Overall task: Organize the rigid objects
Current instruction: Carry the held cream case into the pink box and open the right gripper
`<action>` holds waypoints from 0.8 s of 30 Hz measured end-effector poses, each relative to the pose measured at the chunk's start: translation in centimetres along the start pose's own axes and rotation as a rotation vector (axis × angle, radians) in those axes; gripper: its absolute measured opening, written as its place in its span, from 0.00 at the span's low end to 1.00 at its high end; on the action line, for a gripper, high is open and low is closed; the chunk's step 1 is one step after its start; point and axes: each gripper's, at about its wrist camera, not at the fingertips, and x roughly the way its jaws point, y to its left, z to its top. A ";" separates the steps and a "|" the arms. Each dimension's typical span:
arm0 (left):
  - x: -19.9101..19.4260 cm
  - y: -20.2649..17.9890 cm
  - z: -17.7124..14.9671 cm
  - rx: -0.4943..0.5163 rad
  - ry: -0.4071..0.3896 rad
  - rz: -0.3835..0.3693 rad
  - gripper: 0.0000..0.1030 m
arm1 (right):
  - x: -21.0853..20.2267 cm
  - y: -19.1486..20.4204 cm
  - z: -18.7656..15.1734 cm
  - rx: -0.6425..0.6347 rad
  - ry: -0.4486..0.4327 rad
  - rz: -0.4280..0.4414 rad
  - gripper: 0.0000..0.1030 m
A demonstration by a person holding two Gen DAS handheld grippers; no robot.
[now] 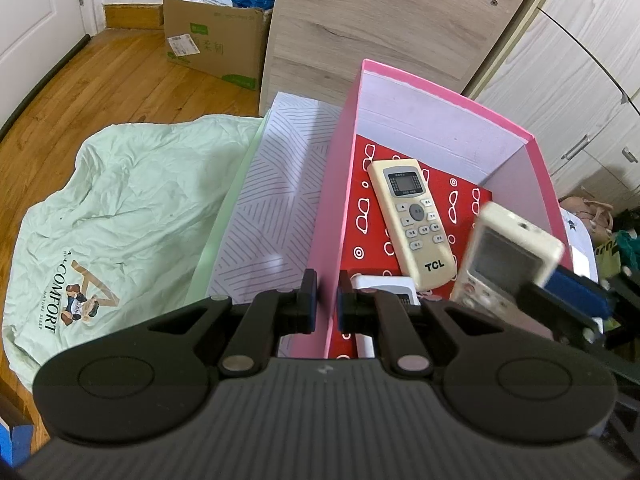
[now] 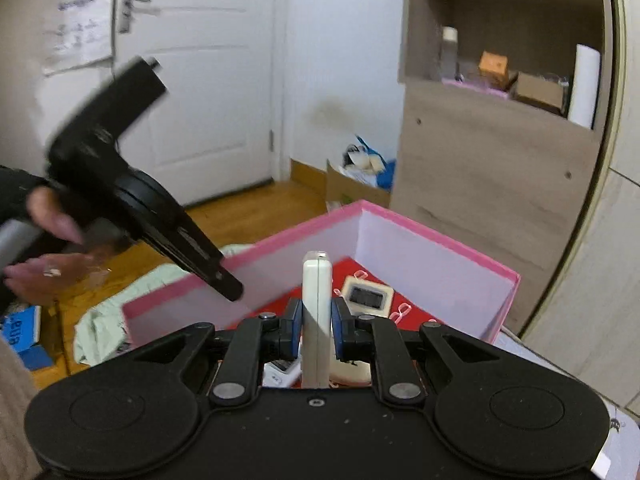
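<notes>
A pink box [image 1: 340, 208] with a red patterned floor holds a cream TCL remote [image 1: 412, 220] lying flat. My left gripper [image 1: 325, 300] is shut on the box's left wall. My right gripper [image 2: 317, 328] is shut on a second cream remote [image 2: 317, 312], held edge-up over the box. That remote also shows in the left wrist view [image 1: 508, 256], tilted over the box's right side, with the right gripper's blue pad [image 1: 580, 292] on it. Another white object [image 1: 384, 286] lies at the box's near end, partly hidden. The pink box [image 2: 436, 264] fills the right wrist view.
A mint green bag [image 1: 120, 232] lies on the wooden floor left of the box. A striped lid or panel [image 1: 276, 200] lies beside the box. A cardboard box [image 1: 216, 36] and a wooden cabinet [image 1: 380, 20] stand behind. White cupboards [image 1: 580, 100] stand at right.
</notes>
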 end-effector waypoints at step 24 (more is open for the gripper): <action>-0.1 -0.1 0.1 -0.004 0.001 -0.011 0.08 | 5.9 -4.2 -1.8 0.511 0.307 0.100 0.18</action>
